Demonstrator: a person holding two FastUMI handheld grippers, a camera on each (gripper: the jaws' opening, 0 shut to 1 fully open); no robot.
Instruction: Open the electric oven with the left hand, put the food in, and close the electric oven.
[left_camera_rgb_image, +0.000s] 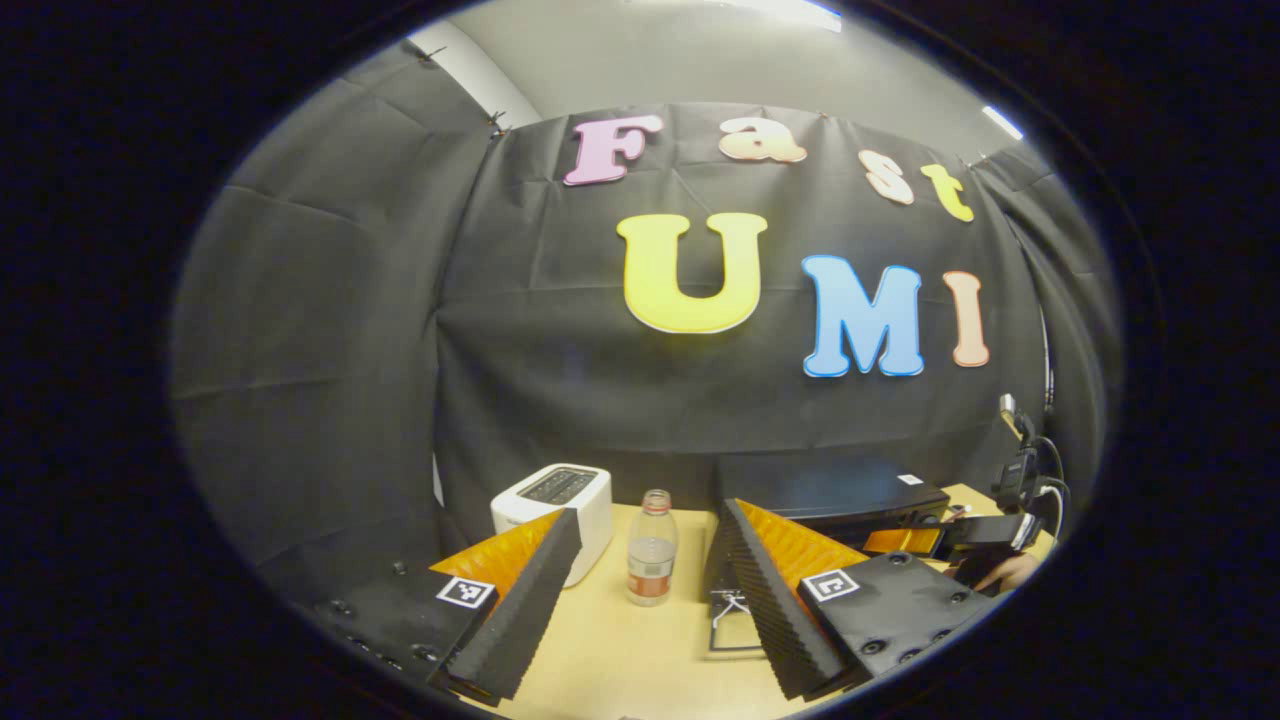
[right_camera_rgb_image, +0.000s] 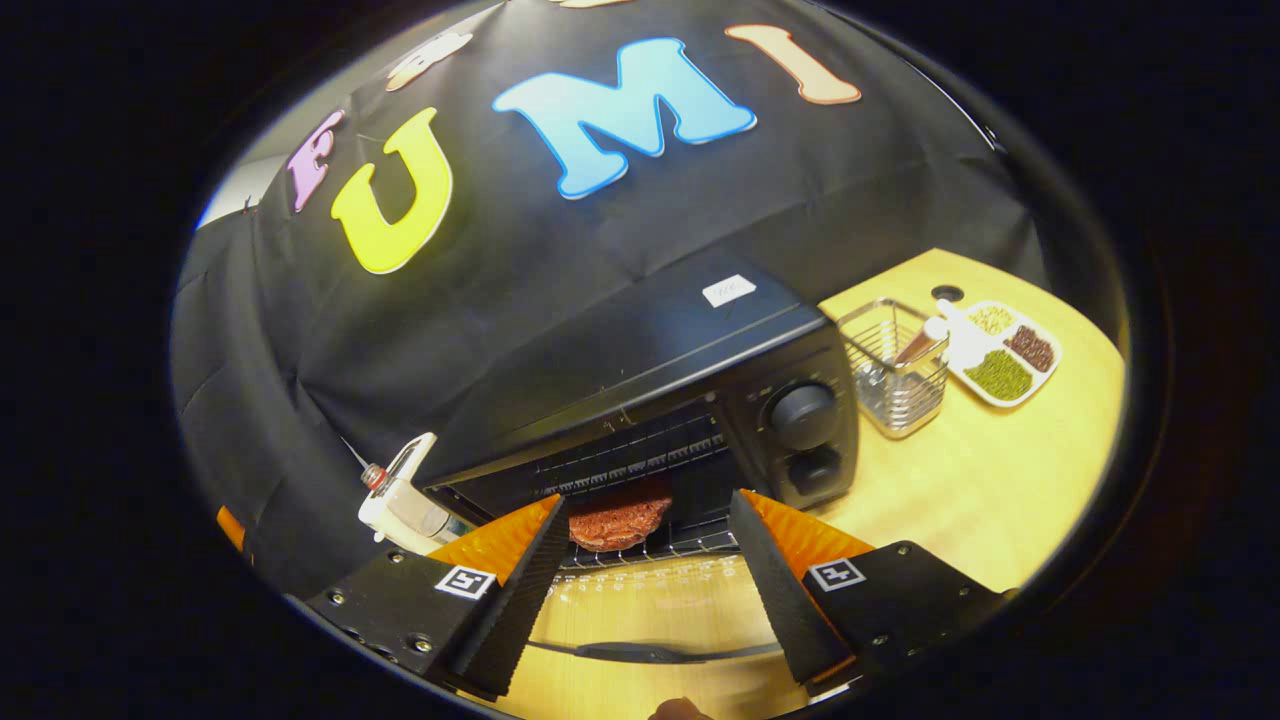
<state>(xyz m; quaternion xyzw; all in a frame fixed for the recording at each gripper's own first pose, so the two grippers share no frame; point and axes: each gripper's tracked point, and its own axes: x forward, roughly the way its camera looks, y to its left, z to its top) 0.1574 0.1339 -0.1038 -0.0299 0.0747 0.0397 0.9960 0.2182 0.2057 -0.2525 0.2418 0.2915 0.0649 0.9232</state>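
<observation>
The black electric oven (right_camera_rgb_image: 640, 360) stands open, its glass door (right_camera_rgb_image: 650, 610) folded down flat towards me. A brown round patty of food (right_camera_rgb_image: 620, 520) lies on the wire rack inside. My right gripper (right_camera_rgb_image: 648, 505) is open just in front of the oven mouth, its fingers on either side of the patty and apart from it. In the left gripper view the oven (left_camera_rgb_image: 830, 488) stands to the right with its lowered door (left_camera_rgb_image: 735, 625) by my right finger. My left gripper (left_camera_rgb_image: 648, 515) is open above the table and holds nothing. The right gripper (left_camera_rgb_image: 960, 538) shows beside the oven.
A white toaster (left_camera_rgb_image: 552, 495) and a clear bottle with a red label (left_camera_rgb_image: 652, 548) stand left of the oven. To the oven's right stand a wire basket (right_camera_rgb_image: 895, 365) and a white divided tray of grains (right_camera_rgb_image: 1000, 355). The wooden table (right_camera_rgb_image: 980, 480) is bare there.
</observation>
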